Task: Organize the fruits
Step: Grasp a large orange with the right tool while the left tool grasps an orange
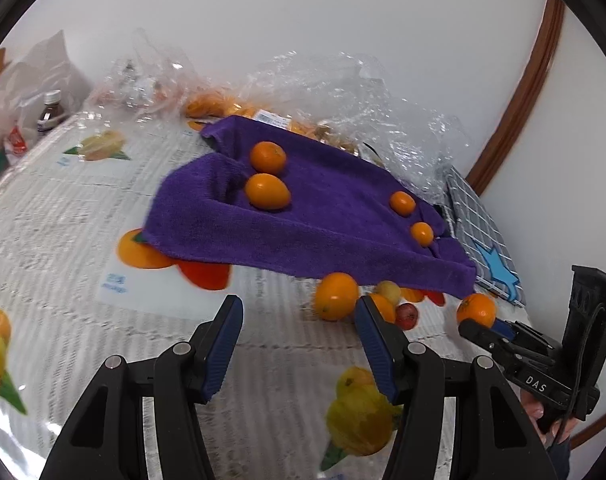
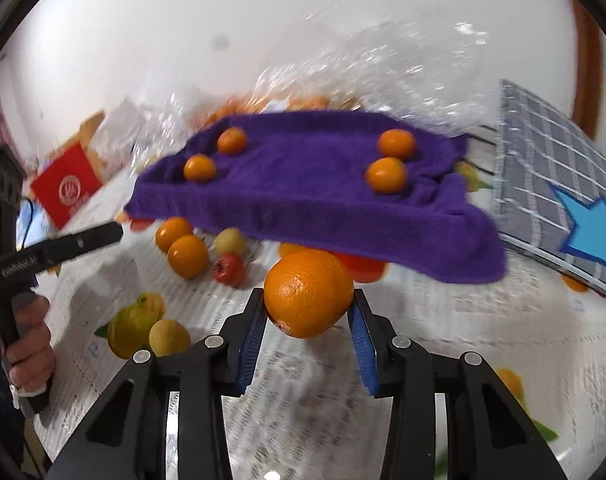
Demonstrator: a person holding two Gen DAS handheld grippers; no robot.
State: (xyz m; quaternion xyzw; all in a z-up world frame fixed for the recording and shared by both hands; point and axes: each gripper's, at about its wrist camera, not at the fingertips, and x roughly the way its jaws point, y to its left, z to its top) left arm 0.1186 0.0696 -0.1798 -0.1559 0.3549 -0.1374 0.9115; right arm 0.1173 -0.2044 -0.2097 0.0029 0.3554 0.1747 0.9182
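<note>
A purple towel (image 1: 323, 208) lies on the fruit-printed tablecloth with several small oranges (image 1: 267, 191) on top. My right gripper (image 2: 307, 320) is shut on a large orange (image 2: 309, 294) held just in front of the towel's near edge (image 2: 343, 236); the left wrist view shows that same orange (image 1: 477, 309) at the gripper's tip. Loose fruit lies by the towel's edge: an orange (image 1: 335, 296), a pale yellow fruit (image 1: 387, 290) and a small red one (image 1: 407, 315). My left gripper (image 1: 299, 320) stands open over bare cloth short of them, holding nothing.
Crumpled clear plastic bags (image 1: 343, 80) with more oranges sit behind the towel against the white wall. A grey checked cloth with a blue star (image 2: 563, 184) lies to the right. A dark bottle (image 1: 50, 114) and a red box (image 2: 65, 190) stand far left. A tan round fruit (image 2: 169, 337) lies near.
</note>
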